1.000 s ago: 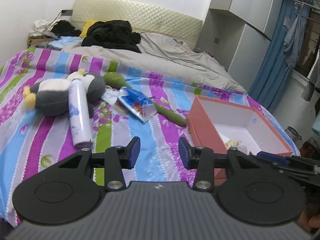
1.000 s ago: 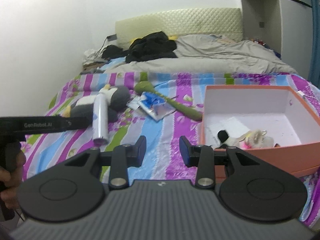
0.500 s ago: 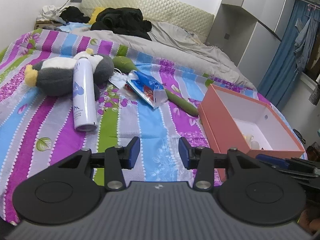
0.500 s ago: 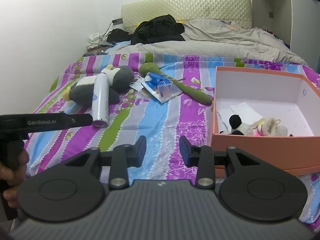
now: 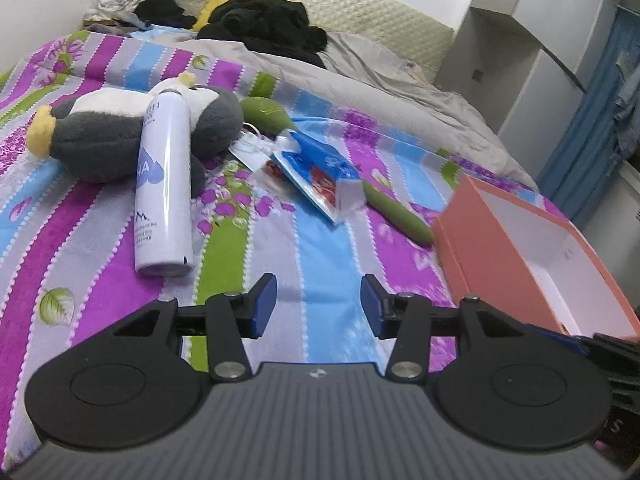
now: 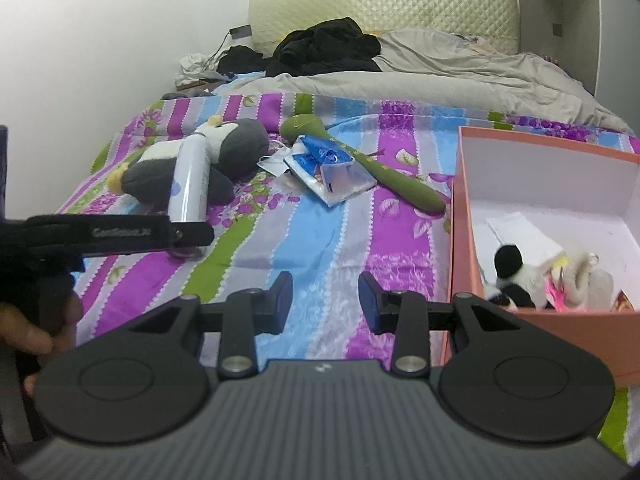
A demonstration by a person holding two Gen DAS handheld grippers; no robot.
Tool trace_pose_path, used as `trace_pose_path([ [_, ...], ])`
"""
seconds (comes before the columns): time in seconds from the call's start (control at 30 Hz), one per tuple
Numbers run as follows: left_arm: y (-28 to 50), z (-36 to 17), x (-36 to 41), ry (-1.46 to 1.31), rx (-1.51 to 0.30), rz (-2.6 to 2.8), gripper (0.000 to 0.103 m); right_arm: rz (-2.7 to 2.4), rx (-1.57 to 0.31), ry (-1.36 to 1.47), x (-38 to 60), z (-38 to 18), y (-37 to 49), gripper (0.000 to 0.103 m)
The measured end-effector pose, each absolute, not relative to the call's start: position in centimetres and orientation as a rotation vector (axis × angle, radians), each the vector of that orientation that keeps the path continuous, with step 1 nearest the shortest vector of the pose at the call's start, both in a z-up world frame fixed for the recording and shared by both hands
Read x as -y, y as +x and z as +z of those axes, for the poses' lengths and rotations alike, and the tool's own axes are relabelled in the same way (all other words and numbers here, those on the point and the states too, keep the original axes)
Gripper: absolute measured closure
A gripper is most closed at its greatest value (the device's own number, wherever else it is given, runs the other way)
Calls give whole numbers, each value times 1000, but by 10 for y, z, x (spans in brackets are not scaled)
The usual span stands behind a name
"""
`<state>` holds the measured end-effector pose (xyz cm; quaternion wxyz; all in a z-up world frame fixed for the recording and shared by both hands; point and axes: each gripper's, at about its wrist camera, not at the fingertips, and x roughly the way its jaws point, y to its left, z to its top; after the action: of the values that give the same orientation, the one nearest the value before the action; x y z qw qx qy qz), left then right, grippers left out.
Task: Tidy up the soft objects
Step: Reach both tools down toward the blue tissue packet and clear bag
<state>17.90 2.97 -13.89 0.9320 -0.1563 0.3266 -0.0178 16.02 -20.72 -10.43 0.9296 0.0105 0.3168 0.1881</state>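
A grey and white plush penguin lies on the striped bedspread, also in the right wrist view. A long green plush lies beside an orange box. The box holds small plush toys. My left gripper is open and empty above the bedspread, short of the penguin. My right gripper is open and empty, left of the box.
A white spray can leans on the penguin. A blue snack packet lies over the green plush. Black clothes and a grey duvet lie by the headboard. The left gripper's body is at the left.
Both grippers moved forward and lower toward the bed. The penguin, can and box loom larger. Both stayed open.
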Motion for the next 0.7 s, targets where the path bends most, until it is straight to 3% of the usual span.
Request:
trace_pose_path([
  [0.7,337,-209,-46,-323,-679,76,50,341,-652,142,177,-152,305,64],
])
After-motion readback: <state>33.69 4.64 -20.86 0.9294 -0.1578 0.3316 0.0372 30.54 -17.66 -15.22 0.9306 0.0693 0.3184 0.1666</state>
